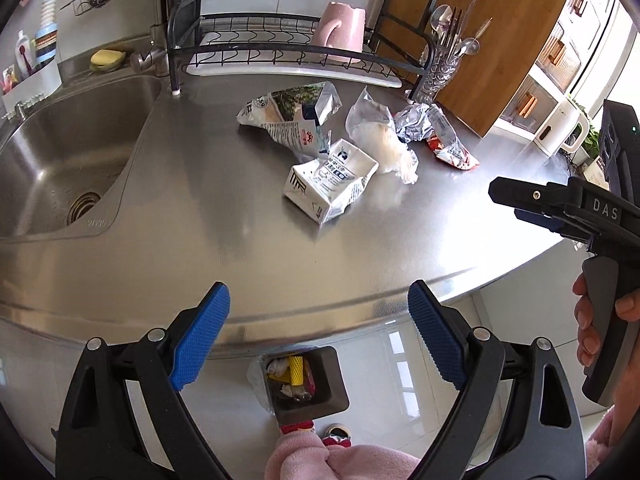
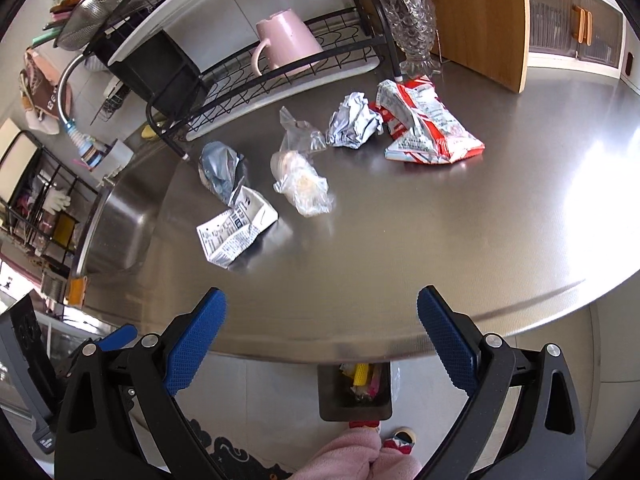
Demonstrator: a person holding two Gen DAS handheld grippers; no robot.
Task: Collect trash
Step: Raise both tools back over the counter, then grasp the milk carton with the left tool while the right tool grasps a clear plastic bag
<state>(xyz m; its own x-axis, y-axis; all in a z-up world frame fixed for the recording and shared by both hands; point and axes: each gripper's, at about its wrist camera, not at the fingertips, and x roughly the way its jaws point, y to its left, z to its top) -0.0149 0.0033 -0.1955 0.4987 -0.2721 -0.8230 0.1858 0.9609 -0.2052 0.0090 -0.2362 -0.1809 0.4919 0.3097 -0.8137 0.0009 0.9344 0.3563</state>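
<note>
Trash lies on the steel counter (image 1: 248, 248): a crushed white carton (image 1: 330, 180) (image 2: 234, 232), a green-and-white printed bag (image 1: 290, 114) (image 2: 220, 170), a clear plastic bag (image 1: 380, 136) (image 2: 300, 176), a crumpled foil wad (image 1: 414, 122) (image 2: 352, 120) and a red snack wrapper (image 1: 452, 148) (image 2: 424, 128). My left gripper (image 1: 319, 304) is open over the counter's front edge, nothing between its blue pads. My right gripper (image 2: 322, 308) is open too, empty, and seen from the side in the left wrist view (image 1: 520, 200). A dark bin (image 1: 308, 384) (image 2: 354, 392) with trash inside stands on the floor below.
A sink (image 1: 60, 160) lies at the left. A black dish rack (image 1: 280, 52) with a pink mug (image 1: 340, 32) (image 2: 286, 40), a glass utensil holder (image 1: 436, 76) (image 2: 412, 28) and a wooden board (image 1: 500, 40) stand at the back. A hand (image 1: 592, 316) holds the right gripper's handle.
</note>
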